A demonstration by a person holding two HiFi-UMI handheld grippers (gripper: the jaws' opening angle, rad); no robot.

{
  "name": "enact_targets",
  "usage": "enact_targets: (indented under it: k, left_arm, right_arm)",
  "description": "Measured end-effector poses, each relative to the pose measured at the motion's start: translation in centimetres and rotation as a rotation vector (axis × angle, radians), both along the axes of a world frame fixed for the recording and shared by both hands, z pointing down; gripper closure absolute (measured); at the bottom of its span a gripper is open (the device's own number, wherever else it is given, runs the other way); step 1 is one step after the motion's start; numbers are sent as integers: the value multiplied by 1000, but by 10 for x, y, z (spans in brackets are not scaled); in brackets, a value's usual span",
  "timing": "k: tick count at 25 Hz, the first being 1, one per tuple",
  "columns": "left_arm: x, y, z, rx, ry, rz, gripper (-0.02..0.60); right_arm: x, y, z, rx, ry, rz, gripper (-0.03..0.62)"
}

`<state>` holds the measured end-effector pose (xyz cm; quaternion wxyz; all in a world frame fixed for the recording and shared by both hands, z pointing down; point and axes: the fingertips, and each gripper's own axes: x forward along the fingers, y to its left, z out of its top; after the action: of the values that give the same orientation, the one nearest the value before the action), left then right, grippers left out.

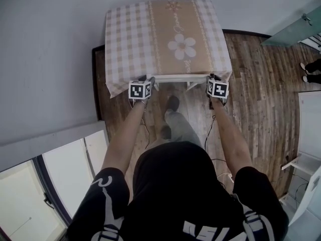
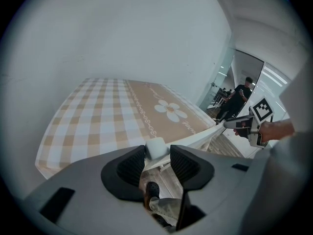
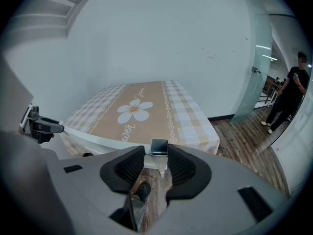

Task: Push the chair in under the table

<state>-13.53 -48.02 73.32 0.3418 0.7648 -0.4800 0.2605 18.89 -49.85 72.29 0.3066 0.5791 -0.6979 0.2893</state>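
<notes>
Wood floor, white wall, checked table, chair

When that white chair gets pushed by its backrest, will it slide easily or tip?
The white chair looks rigid, so it should probably move as one piece. Held at both top corners by the left tool and right tool, it should likely track straight. On the smooth wood floor it may slide rather than tip.

Wooden plank floor, plain white wall, glass door, person in black standing beyond
</notes>
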Motion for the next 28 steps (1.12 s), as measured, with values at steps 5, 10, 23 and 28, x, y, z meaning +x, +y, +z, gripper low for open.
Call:
enact_targets:
  k: [5, 10, 23, 28]
  left_arm:
    - [19, -5, -3, -10, 6, 31, 393]
    - [31, -9, -3, -11, 11, 55, 387]
    - [30, -2, -11, 8, 1, 53, 422]
    - [28, 5, -29, 52, 13, 41, 423]
  right_arm:
    - [17, -17, -2, -6, 33, 17, 445]
    - [28, -28, -3, 0, 40, 27, 447]
    - [33, -21, -7, 22, 35, 83, 445]
    - [24, -12, -24, 70, 44, 56, 445]
